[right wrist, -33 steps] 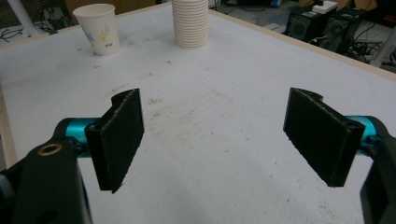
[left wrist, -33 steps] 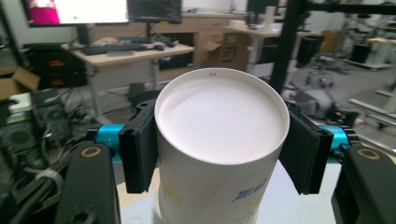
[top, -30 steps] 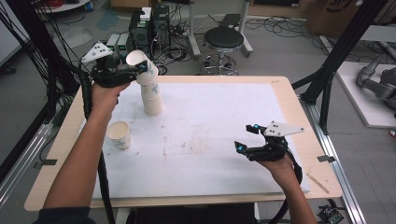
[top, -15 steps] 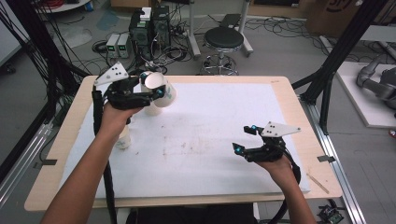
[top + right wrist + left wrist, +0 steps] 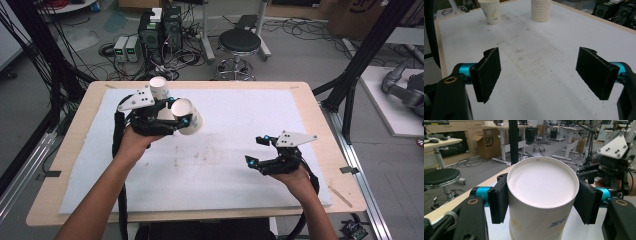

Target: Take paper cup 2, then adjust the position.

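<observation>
Left tool (image 5: pixel 181 114) clamped on paper cup (image 5: pixel 187 116), tilted sideways above counter (image 5: pixel 240 165) beside stack (image 5: pixel 159 89). Right tool (image 5: pixel 260 150) wide, empty. Too tight could crush cup; too loose, slipping out.

There are two single paper cups: one cup (image 5: pixel 541 202) is between the jaws of the left gripper (image 5: pixel 177 116), and one printed cup (image 5: pixel 489 11) stands near the left edge of the table (image 5: pixel 310 102). One stack of cups (image 5: pixel 541 10) stands near the far edge. There are two grippers; the right gripper (image 5: pixel 257 152) holds nothing.
</observation>
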A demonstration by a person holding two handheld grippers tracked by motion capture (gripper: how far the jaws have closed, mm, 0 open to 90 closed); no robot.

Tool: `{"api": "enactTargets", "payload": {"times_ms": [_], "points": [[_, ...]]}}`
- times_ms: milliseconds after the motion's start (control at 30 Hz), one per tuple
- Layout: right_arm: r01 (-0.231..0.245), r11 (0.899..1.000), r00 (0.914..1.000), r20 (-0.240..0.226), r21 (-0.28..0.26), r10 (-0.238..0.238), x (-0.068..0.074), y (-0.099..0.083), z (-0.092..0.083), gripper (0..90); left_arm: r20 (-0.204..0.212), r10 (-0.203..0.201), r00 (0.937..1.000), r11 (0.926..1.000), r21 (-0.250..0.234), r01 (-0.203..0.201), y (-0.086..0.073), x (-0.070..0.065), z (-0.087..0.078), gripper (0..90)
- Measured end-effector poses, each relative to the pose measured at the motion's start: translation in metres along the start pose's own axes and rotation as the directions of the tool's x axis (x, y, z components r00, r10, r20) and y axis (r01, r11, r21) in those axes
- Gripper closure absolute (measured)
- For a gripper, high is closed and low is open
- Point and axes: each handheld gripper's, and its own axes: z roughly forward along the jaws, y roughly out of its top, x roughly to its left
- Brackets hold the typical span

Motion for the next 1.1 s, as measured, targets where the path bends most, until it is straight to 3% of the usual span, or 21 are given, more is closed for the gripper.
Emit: {"api": "enactTargets", "payload": {"times_ms": [267,600,767,1100], "points": [[0.006,1.000,0.9999,-0.014,0.009,-0.006,0.002,-0.001,0.001,20.6,0.019,-0.025,0.9995,0.9996,0.011,0.025,-0.016,-0.009,0.012,35.5],[0.000,1.000,0.9994,-0.036,-0.006,0.000,0.003,0.001,0.001,20.6,0.072,-0.029,0.9970,0.9993,0.026,0.027,-0.020,-0.015,0.021,35.4],[-0.001,1.000,0.9976,-0.069,-0.010,0.000,0.005,0.001,0.005,20.6,0.115,-0.036,0.9927,0.9989,0.034,0.033,-0.026,-0.019,0.026,35.4],[0.034,0.998,0.9896,-0.138,-0.045,-0.040,0.015,0.001,0.011,20.6,0.216,-0.019,0.9763,0.9981,0.062,0.006,-0.037,-0.039,0.042,35.4]]}}
